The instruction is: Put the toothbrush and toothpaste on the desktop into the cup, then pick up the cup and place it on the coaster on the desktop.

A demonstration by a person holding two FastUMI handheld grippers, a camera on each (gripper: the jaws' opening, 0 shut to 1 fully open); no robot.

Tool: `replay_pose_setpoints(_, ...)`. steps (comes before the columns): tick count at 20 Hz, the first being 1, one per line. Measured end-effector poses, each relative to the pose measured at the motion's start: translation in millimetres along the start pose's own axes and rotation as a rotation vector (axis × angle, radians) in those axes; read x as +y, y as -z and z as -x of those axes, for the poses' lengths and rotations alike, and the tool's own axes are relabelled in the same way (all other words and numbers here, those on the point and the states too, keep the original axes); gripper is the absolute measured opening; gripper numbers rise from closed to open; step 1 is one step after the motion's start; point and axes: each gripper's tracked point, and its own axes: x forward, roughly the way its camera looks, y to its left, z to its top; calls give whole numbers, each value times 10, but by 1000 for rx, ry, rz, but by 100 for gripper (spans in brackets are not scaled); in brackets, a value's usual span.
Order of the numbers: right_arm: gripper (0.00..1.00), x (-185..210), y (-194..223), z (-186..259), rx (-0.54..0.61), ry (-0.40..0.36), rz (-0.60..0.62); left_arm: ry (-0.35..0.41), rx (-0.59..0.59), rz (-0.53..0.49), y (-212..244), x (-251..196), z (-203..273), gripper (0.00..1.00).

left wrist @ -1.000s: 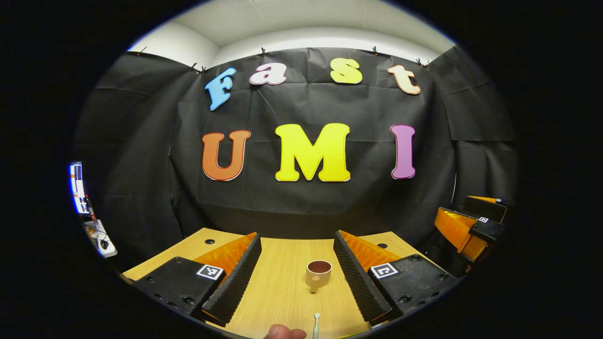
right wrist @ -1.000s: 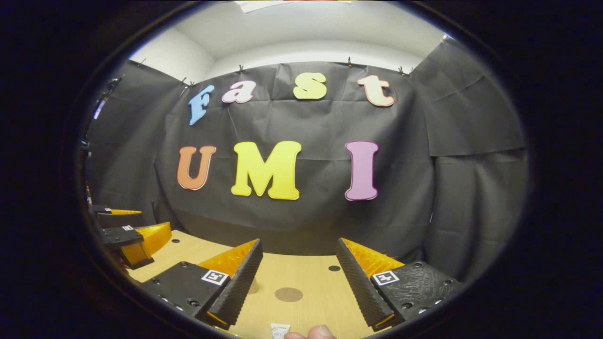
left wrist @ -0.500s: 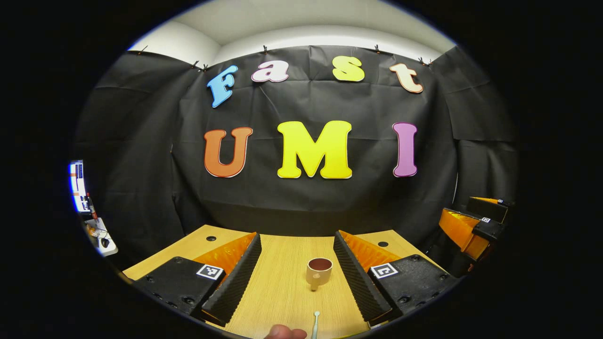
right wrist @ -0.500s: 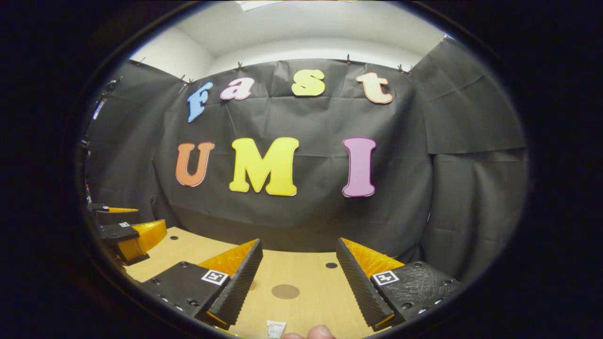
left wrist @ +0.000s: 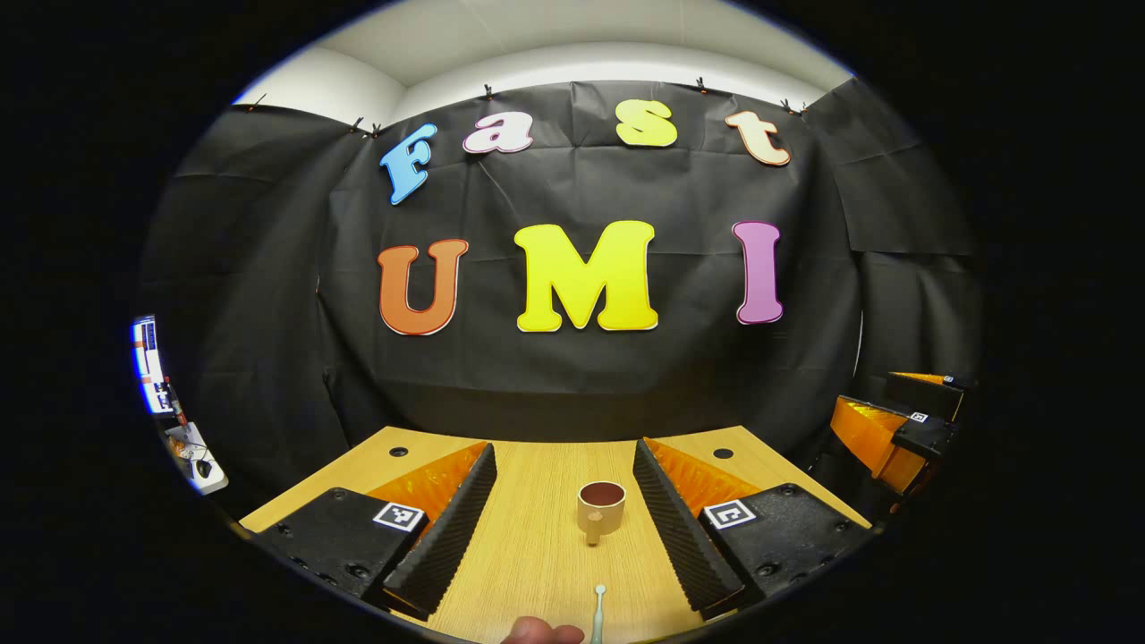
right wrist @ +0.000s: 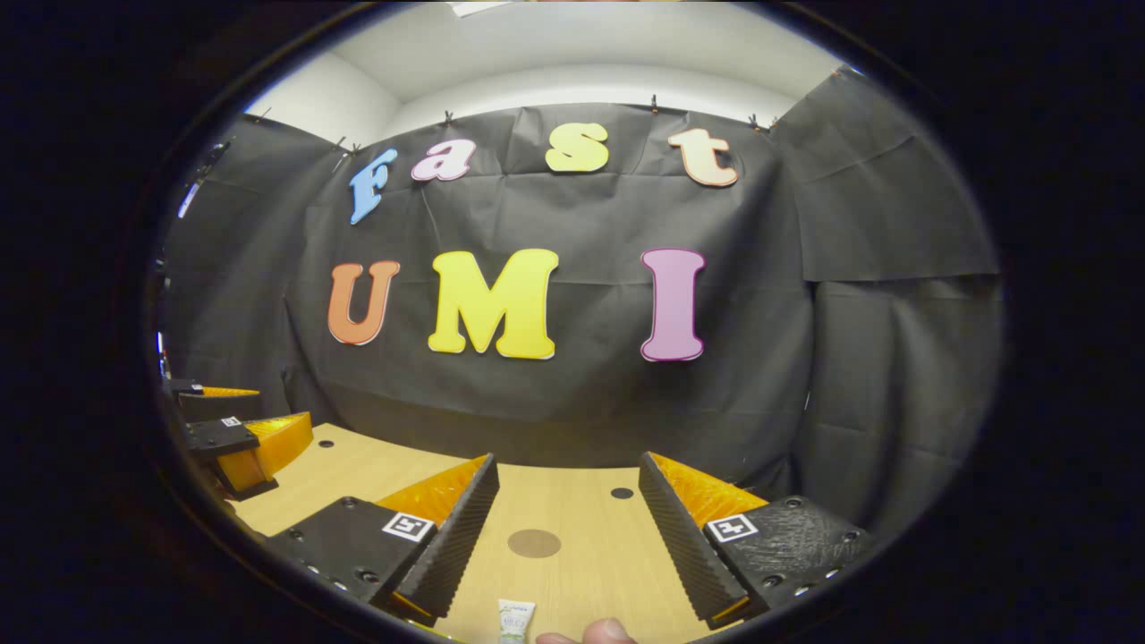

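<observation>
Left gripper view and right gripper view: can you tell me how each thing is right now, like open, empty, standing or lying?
cup: upright on the desktop, nothing in it.
toothbrush: lying flat, not in the cup.
toothpaste: lying flat on the desktop.
coaster: flat, bare on top.
left gripper: open, holding nothing.
right gripper: open, holding nothing.

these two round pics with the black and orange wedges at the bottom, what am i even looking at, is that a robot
No robot: a person holds a two-finger gripper in each hand, and a fisheye camera rides on each. The wedges are each gripper's own fingers. The left gripper is open and empty, aimed at a cup standing on the wooden desktop, with a toothbrush nearer the camera. The right gripper is also open and empty; ahead lie a round brown coaster and a toothpaste tube. Nothing is held yet.
</observation>
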Motion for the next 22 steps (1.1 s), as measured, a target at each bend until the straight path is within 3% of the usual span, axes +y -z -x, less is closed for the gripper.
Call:
replay_pose_setpoints(9, 95, -87, 346, -13, 112, -3, 1, 0, 134, 8, 385, -66, 12, 98)
replay_pose_setpoints(13, 97, -134, 695, -31, 237, -13, -2, 14, 278, 31, 765, -133, 65, 98)
replay_pose_setpoints(20, 92, -90, 1439, 104, 477, -55, 13, 64, 631, 79, 1788, -343, 362, 98)
replay_pose_setpoints(22, 97, -85, 1625, 134, 531, -56, 21, 90, 721, 95, 2109, -399, 432, 98)
